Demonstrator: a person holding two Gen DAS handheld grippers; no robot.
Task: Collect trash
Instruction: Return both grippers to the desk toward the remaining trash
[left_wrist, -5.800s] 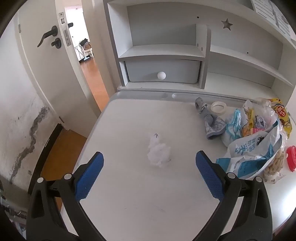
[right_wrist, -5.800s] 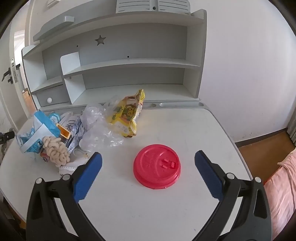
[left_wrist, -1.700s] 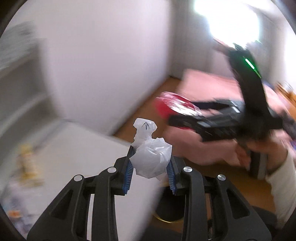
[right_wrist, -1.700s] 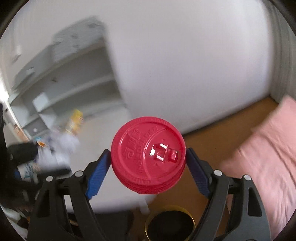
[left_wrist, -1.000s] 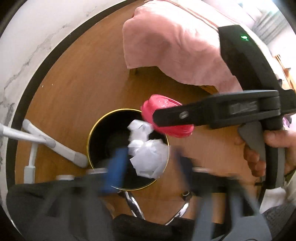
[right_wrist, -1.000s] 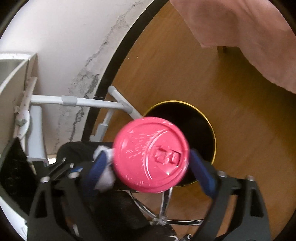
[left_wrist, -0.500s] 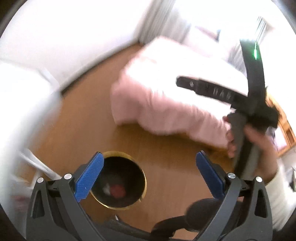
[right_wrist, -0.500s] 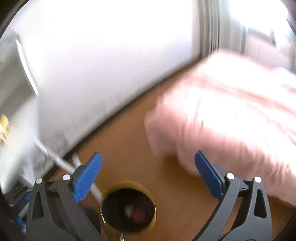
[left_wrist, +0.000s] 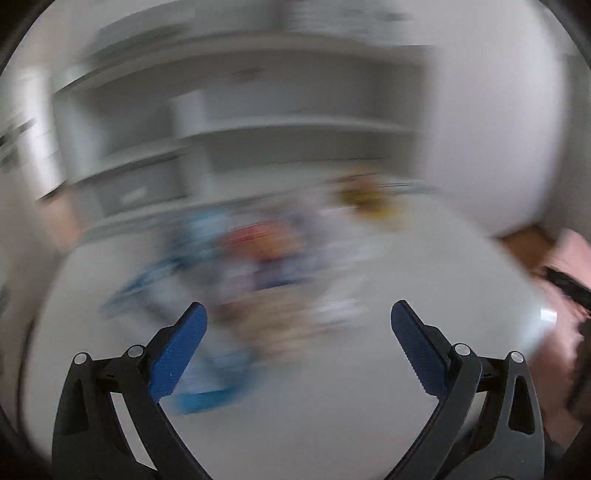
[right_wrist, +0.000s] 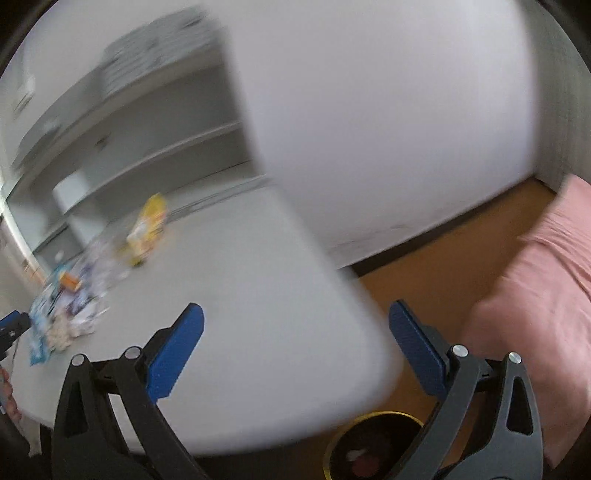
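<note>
While both views blur, the left gripper and right gripper spread their blue pads wide and empty above the white desk.

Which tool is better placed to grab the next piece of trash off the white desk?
Left, probably. The left tool is open and faces the blurred pile of wrappers. The right tool, also open, sits at the desk's far corner over the gold-rimmed black bin.
</note>
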